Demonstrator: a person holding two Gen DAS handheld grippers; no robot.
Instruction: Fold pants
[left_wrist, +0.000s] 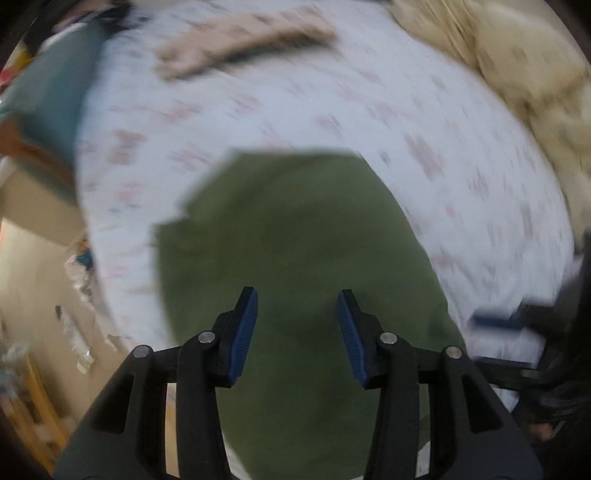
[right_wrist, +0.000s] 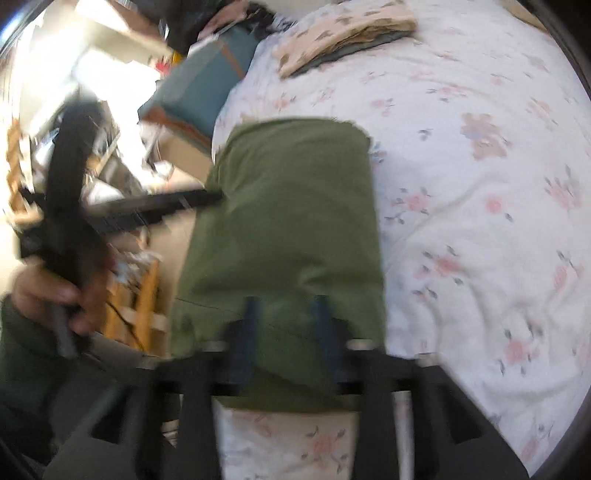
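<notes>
Closest in the left wrist view, the left gripper (left_wrist: 297, 314) fills the bottom of the frame, its blue-padded fingers (left_wrist: 243, 332) spread apart with nothing between them, hanging over the green pants (left_wrist: 288, 229). The pants lie folded on the flowered bedsheet (left_wrist: 424, 140), running from mid-frame to the bottom edge, where the gripper's black arms hide their near end. This whole view is smeared by motion; a pinkish folded cloth (left_wrist: 243, 40) at the top and a cream blanket (left_wrist: 524, 70) at upper right are only rough shapes.

In the right wrist view, the right gripper (right_wrist: 288, 317) sits at the bottom centre, its fingers close together with green pants (right_wrist: 291, 206) fabric bunched between them, apparently clamped, though blur softens the tips. The bedsheet (right_wrist: 480, 229) takes the right half. At the left edge a hand (right_wrist: 62, 291) grips a dark handle, cut off by the frame. No writing or labels can be read anywhere
</notes>
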